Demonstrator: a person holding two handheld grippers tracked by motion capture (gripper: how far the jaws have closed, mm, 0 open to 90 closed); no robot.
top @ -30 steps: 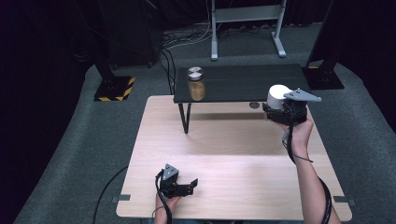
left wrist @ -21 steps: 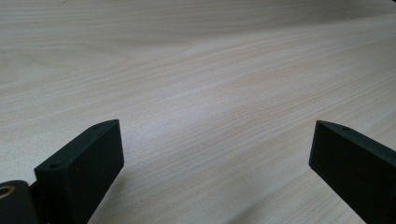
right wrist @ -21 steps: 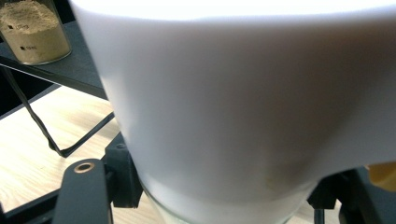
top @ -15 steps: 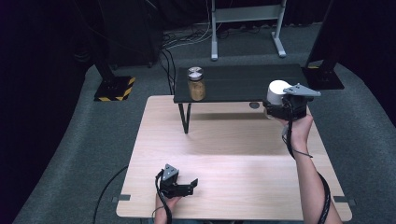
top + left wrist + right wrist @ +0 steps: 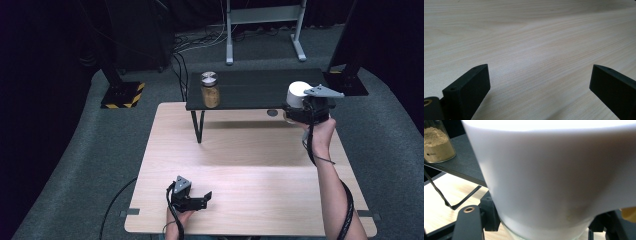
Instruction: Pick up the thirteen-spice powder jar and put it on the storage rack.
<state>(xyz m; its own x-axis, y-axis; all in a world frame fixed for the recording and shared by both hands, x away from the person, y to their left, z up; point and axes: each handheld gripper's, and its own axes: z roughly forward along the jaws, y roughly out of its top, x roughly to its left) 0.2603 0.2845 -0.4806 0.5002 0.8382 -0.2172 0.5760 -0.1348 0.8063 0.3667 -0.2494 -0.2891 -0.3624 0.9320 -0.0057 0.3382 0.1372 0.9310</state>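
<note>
My right gripper (image 5: 296,105) is shut on a jar with a wide white lid (image 5: 298,91), held at the right front edge of the black shelf (image 5: 250,90). In the right gripper view the white lid (image 5: 549,170) is close up, with clear glass below it between the jaws. A glass jar of tan powder (image 5: 210,91) stands on the shelf's left part, also seen as the powder jar (image 5: 437,142) at top left. My left gripper (image 5: 202,200) rests open near the table's front edge, its jaws wide apart over bare wood (image 5: 536,55).
The black shelf stands on thin legs (image 5: 198,125) over the back of the wooden table (image 5: 240,160). A small dark round mark (image 5: 271,113) lies under the shelf edge. Grey carpet, cables and stand bases lie beyond the table.
The right gripper with the white-lidded jar has shifted slightly up and toward the shelf. The left gripper has not moved.
</note>
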